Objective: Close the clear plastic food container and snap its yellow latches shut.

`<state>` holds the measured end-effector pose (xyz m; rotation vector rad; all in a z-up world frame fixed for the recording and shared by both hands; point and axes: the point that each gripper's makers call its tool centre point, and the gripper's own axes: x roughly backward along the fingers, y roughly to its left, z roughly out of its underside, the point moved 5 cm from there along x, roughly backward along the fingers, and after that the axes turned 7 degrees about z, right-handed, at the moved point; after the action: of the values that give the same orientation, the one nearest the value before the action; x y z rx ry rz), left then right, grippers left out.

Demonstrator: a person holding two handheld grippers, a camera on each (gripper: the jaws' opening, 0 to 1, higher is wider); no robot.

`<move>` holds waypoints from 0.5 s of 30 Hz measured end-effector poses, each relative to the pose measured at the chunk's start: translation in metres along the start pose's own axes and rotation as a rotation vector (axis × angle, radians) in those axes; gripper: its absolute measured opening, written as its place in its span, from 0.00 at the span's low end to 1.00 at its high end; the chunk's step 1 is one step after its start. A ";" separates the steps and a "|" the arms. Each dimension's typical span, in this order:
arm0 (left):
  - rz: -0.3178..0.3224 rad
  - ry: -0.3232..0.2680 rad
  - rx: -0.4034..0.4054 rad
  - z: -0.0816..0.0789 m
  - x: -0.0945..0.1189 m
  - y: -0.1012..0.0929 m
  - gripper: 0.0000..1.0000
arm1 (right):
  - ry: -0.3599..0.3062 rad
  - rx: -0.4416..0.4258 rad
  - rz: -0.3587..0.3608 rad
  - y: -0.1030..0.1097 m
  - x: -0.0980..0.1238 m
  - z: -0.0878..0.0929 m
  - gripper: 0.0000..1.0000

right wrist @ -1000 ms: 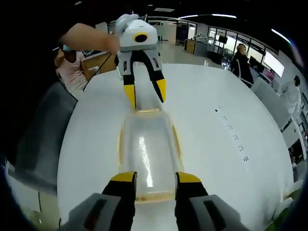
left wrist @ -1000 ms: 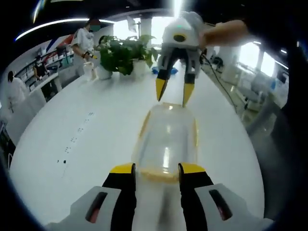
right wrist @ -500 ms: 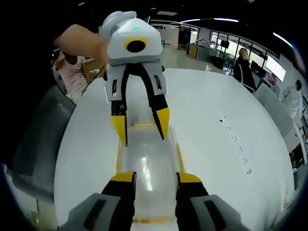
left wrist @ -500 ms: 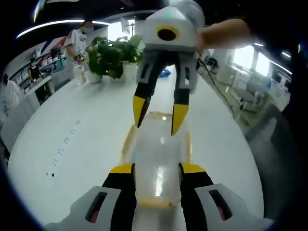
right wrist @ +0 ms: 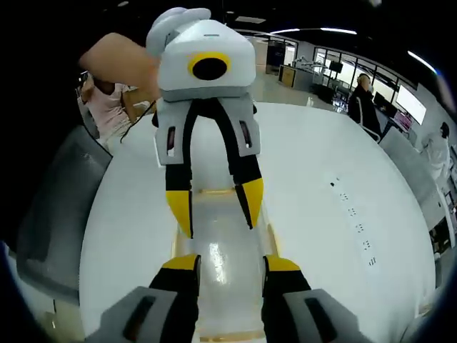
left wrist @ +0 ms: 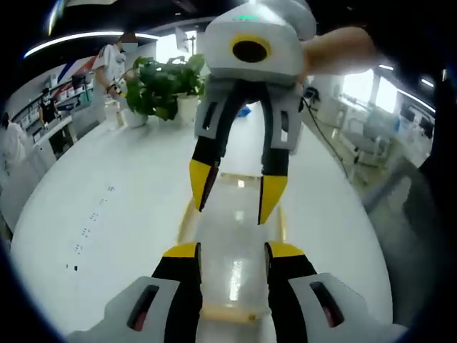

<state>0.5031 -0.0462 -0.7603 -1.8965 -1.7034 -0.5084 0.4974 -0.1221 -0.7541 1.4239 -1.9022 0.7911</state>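
1. Counter (left wrist: 128,186): a large white oval surface carries the work. A row of small dark marks (left wrist: 89,221) runs along it on one side; in the right gripper view the same marks (right wrist: 353,218) lie to the right.

2. Background: potted green plants (left wrist: 161,82) stand at the far end of the counter in the left gripper view, with a person in white (left wrist: 111,61) beside them. The right gripper view shows a seated person in pink (right wrist: 107,103) to the left and a person in dark clothes (right wrist: 364,103) further off to the right.

3. Container (left wrist: 232,257): a clear plastic box with a yellow rim lies flat on the counter, lengthwise between the two claws. Its near end sits between the left claw's jaws; its far end sits under the right claw. Whether the yellow latches are fastened cannot be told.

4. Left claw (left wrist: 232,250): jaws released, spread either side of the container's near end. In the right gripper view it (right wrist: 214,204) points down over the far part of the container, held by a hand (right wrist: 118,61). Contact cannot be told.

5. Right claw (right wrist: 228,263): jaws released, straddling the container (right wrist: 221,250). In the left gripper view it (left wrist: 235,193) hangs tips-down over the far part, gripped by a hand (left wrist: 335,53).
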 end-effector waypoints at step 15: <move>0.022 0.021 -0.066 -0.006 -0.018 -0.014 0.39 | 0.017 0.023 -0.052 -0.020 -0.012 -0.012 0.43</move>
<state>0.4874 -0.0638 -0.7645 -1.9465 -1.6692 -0.5805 0.5209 -0.1112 -0.7540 1.4700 -1.8408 0.8001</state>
